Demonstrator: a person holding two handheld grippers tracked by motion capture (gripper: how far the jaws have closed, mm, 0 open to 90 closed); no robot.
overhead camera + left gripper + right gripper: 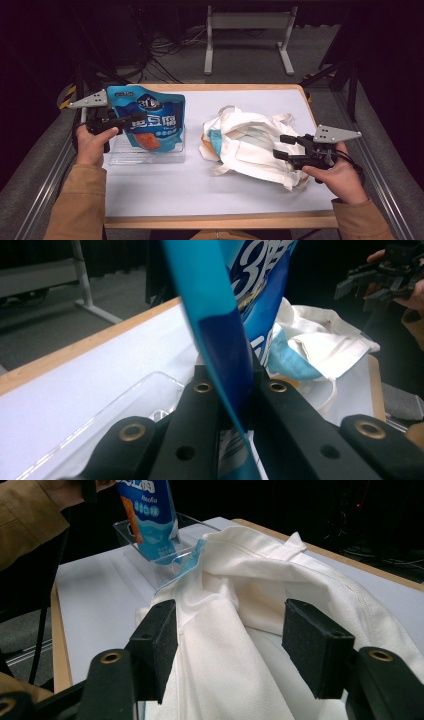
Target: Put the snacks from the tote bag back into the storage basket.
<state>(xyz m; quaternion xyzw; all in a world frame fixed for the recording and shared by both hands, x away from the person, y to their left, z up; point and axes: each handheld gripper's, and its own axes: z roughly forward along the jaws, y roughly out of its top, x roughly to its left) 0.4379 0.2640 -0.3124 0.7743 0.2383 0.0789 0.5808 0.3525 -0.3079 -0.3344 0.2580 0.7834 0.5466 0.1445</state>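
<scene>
Your left gripper (pixel 131 120) is pinching the blue snack pouch (pixel 152 117) by its side edge, pouch upright with its bottom in the clear plastic tray (pixel 145 155) just below the jaws. Your right gripper (pixel 285 146) is spread wide, nothing clamped, hovering over the white tote bag (pixel 250 142) on the bench (pixel 165 190).

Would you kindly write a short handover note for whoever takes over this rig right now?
Left gripper: shut on the blue snack bag, holding it upright with its bottom in the clear plastic tray.
Right gripper: open, jaws either side of the white cloth bag, not gripping it.
Cloth bag lies crumpled at the table's right; something light blue shows at its mouth.
Done: snack bag is at the tray.
Left: probably let it go there, then see to the cloth bag.
</scene>
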